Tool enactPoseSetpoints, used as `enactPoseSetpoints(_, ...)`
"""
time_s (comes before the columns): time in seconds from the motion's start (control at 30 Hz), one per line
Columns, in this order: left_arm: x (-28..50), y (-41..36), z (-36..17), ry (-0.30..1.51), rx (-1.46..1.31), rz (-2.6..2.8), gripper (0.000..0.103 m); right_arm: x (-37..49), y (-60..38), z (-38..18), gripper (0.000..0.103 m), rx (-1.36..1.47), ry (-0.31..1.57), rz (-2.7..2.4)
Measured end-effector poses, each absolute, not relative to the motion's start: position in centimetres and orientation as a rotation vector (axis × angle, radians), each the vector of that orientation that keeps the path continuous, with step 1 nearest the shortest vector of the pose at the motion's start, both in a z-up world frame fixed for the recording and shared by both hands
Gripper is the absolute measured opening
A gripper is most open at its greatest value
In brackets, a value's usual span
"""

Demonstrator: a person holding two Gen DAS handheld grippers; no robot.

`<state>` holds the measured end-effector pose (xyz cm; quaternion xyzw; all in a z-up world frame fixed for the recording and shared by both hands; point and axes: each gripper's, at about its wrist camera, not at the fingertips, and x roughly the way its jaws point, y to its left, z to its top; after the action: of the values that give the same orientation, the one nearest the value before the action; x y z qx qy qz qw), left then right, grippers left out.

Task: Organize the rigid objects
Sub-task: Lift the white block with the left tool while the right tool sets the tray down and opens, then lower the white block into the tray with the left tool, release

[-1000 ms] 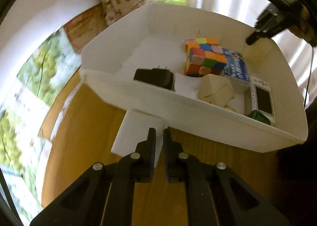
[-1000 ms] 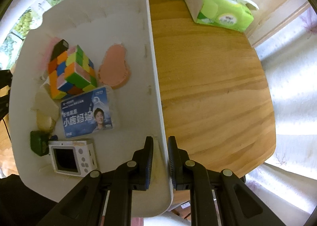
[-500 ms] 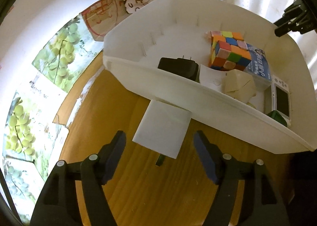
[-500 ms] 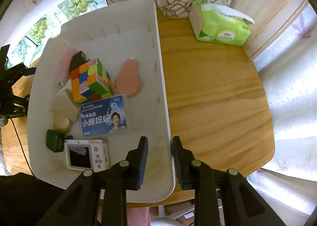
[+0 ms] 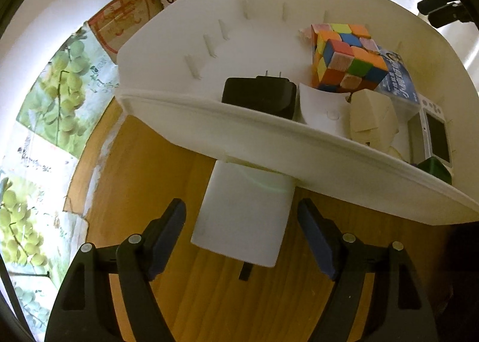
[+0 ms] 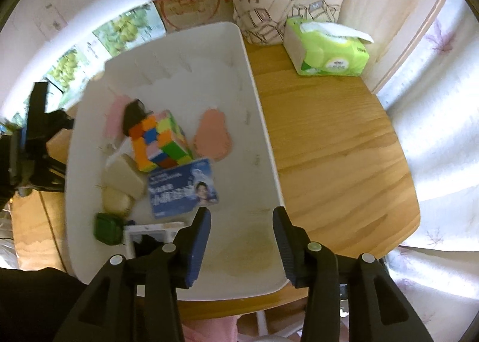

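Our left gripper (image 5: 241, 234) is opening around the flat white card (image 5: 244, 213) half-tucked beneath the white plastic tray (image 5: 209, 129) on the wooden table (image 5: 143, 180), pads not touching it. Our right gripper (image 6: 241, 223) is opening too, empty, over the tray's near corner. Closing carelessly, we risk nudging the tray or pushing the card further under.

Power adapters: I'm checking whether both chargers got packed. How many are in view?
2. A black plug-in adapter lies inside the white plastic bin; a white adapter lies outside on the wooden table. Others may be hidden.
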<state>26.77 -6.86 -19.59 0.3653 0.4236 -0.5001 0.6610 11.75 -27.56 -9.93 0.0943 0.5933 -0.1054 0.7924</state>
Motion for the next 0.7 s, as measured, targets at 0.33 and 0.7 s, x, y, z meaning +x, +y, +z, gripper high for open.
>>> enactPoseSetpoints(0.33, 27.0, -7.8, -20.5, 0.963, 0.852, -1.166, 0.067, 10.7, -24.7, -9.3, 0.052, 0.250, 1.257, -0.190)
enactPoseSetpoints(0.7, 26.1, -5.6, -20.2, 1.151, 0.705, -0.955, 0.064, 10.0, -23.4, -10.3, 0.052, 0.386, 1.223, -0.167)
